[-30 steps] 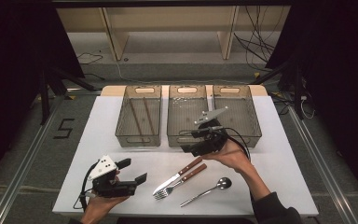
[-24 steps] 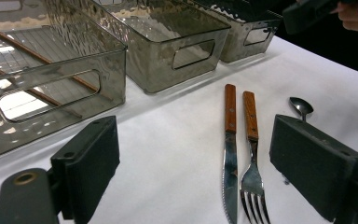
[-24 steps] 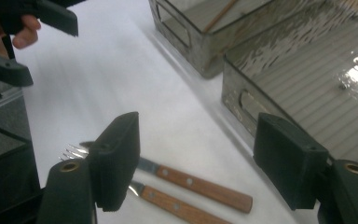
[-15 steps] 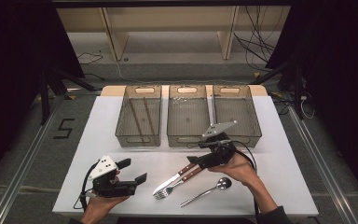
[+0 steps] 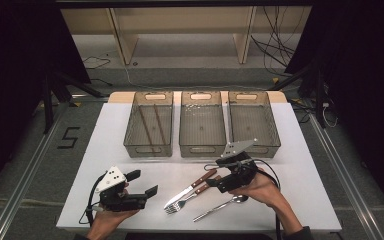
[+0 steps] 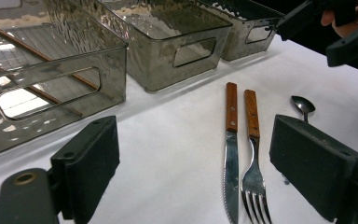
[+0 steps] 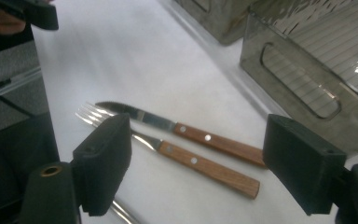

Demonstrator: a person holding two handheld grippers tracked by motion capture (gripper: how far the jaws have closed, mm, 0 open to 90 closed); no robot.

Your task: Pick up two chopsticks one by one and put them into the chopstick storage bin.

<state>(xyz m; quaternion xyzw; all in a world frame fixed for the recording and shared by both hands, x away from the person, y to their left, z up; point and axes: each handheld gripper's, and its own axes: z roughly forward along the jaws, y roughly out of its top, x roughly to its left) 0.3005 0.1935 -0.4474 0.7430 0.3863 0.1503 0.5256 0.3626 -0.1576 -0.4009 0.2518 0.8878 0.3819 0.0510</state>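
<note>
High view: a white table (image 5: 120, 150) carries three clear bins (image 5: 202, 125) in a row at the far side; the leftmost bin holds two chopsticks (image 5: 152, 125). Near the front edge lie a knife (image 5: 190, 189), a fork (image 5: 192, 196) and a spoon (image 5: 220, 207), the knife and fork side by side with wooden handles, the spoon just beside them. The right gripper (image 5: 219, 184) hangs over the handles, jaws apart and empty; whether it touches the fork handle is hard to judge from above. The left gripper (image 5: 142, 184) rests at the front left, jaws apart, holding nothing, well apart from the cutlery.
</note>
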